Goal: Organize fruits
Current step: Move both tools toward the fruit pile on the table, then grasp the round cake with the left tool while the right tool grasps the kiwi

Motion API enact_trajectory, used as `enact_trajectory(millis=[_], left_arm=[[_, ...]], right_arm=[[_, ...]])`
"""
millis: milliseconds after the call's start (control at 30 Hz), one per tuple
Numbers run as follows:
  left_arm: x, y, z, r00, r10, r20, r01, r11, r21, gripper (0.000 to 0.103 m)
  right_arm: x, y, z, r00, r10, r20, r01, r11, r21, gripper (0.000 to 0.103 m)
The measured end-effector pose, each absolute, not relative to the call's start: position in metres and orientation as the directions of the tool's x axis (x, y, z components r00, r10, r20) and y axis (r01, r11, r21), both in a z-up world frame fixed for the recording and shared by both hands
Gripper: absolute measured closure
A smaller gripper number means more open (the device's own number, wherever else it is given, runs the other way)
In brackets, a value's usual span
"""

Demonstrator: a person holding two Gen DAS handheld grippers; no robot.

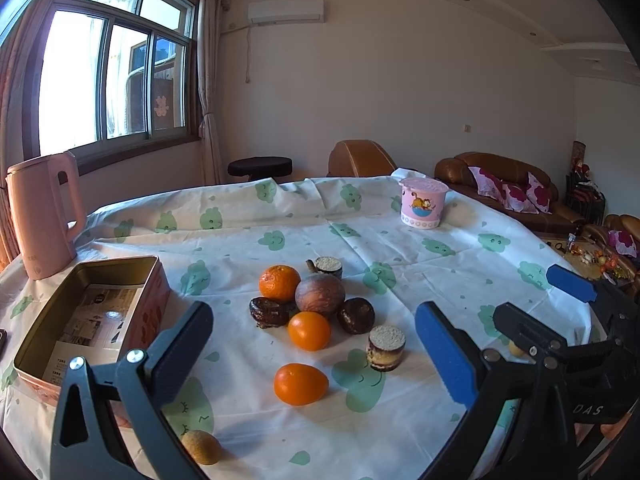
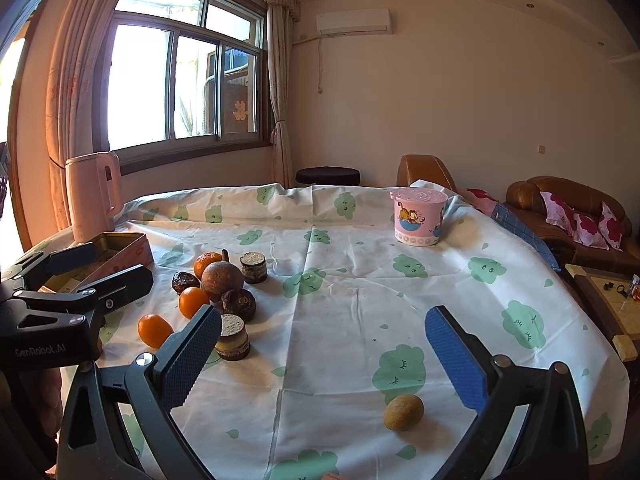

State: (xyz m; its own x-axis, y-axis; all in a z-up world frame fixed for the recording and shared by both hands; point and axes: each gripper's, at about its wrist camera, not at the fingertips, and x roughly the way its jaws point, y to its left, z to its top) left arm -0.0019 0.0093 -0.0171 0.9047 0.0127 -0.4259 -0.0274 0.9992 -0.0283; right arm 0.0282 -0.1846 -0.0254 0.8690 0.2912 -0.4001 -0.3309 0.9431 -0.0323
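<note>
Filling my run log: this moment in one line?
left gripper: open, empty | right gripper: open, empty | orange fruits: on tablecloth | rectangular metal tin: no fruit

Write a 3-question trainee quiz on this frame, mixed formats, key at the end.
1. True or false: the metal tin already holds fruit.
2. How many bright orange citrus fruits sit on the tablecloth? A) two B) three C) five
3. Fill in: the left tongs and right tongs are both ____, gripping nothing.

Key
1. False; only printed paper shows inside.
2. B; one behind the brown round fruit, one before it, one nearest.
3. open
</note>
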Motion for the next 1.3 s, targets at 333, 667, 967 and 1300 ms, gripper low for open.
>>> enact_trajectory(millis=[333, 667, 967, 1300], left_arm=[[-0.002, 0.011, -0.019, 0.903, 0.012, -0.429, -0.027, 0.999, -0.028, 0.000], [0.002, 0.007, -0.026, 0.897, 0.014, -0.443, -0.027, 0.999, -0.022, 0.000], [0.009, -0.004, -0.033, 0.882, -0.021, -0.470, 0.010, 1.000, -0.026, 0.000], [0.025, -0.040, -0.048, 0.840, -0.069, -0.539, 0.095, 0.995, 0.021, 0.022]], right_arm=[[0.028, -0.183, -0.027, 0.869, 0.288, -0.401, -0.328, 0.944, -0.033, 0.001], [0.032, -0.187, -0.031, 0.870, 0.275, -0.410, -0.320, 0.946, -0.046, 0.001], [0.035, -0.226, -0.042, 0.868, 0.252, -0.428, -0.268, 0.963, 0.022, 0.001], [0.043, -0.260, -0.067, 0.856, 0.205, -0.475, -0.214, 0.976, 0.036, 0.001]])
